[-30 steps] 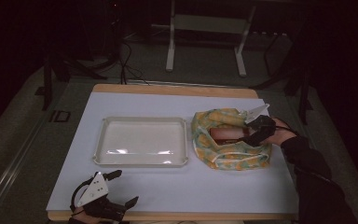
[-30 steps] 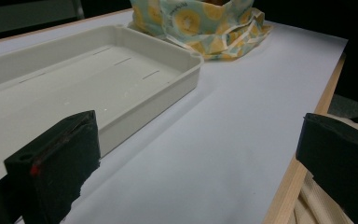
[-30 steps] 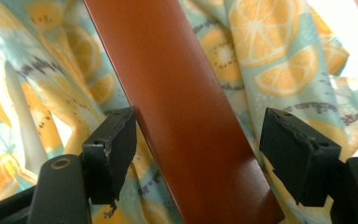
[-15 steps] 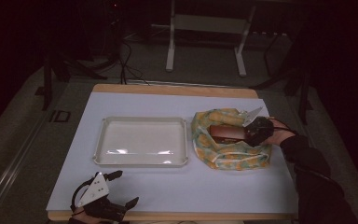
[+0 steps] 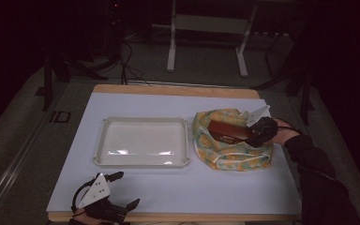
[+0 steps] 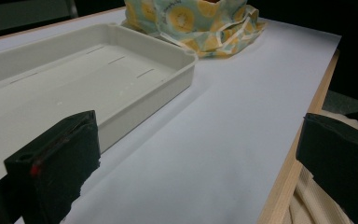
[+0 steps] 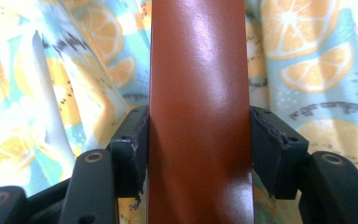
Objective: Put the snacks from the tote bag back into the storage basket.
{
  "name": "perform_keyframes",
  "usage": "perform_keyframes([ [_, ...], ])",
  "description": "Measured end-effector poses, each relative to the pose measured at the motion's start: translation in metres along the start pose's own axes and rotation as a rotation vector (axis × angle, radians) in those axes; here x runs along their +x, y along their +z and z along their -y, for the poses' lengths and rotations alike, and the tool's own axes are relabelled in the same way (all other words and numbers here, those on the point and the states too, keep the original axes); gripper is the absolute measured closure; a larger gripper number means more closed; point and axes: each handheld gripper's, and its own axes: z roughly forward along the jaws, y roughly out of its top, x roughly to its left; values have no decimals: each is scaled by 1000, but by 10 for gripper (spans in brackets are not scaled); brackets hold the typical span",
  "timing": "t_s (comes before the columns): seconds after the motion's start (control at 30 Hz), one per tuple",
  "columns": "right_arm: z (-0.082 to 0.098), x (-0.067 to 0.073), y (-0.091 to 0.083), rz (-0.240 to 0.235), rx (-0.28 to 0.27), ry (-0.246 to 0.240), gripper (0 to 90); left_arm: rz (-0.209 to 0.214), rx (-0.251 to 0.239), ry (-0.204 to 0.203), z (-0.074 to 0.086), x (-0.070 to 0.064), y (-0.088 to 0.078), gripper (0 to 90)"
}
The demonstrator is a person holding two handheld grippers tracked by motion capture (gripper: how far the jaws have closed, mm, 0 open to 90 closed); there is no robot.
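My left claw (image 5: 122,192) rests spread and empty at the near edge of the surface (image 5: 183,187), facing the white tray (image 5: 140,140). My right claw (image 7: 198,149) has just been closing and now clamps the brown box (image 7: 199,93) across its narrow width; the box's long axis runs straight ahead from the jaws. The box sits inside the orange-print cloth bag (image 5: 229,150), right of the tray, so any lift is the right hand's job.
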Motion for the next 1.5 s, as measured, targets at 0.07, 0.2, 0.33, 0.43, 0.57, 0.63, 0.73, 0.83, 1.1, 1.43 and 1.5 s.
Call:
perform_keyframes([
  [0.07,0,0,-4,-5,-13,2,428,2,1,1,0,0,0,0],
  [0.2,-1,-1,-12,-8,-27,-2,431,6,1,6,0,0,0,0],
  [0.33,-1,-1,-19,-3,-28,-4,432,10,-1,8,0,-1,1,0],
  [0.43,-2,-1,-26,3,-40,-1,433,13,-4,8,0,-1,0,0],
  [0.57,-5,-2,-36,7,-43,-8,433,18,-8,10,-1,-1,0,0],
  [0.63,-6,-1,-39,7,-48,-12,433,18,-9,13,-1,-2,0,0],
  [0.73,-11,-2,-52,22,-58,-17,433,21,-15,10,-1,-2,0,0],
  [0.83,-14,-2,-59,34,-54,-20,433,22,-21,12,-2,-3,-1,0],
  [1.1,-26,-2,-76,57,-55,-39,433,26,-30,14,-2,-5,-2,0],
  [1.43,-44,1,-87,56,-68,-68,433,12,-42,24,-4,-10,-5,0],
  [1.5,-49,2,-88,52,-70,-77,433,9,-41,27,-4,-11,-5,0],
])
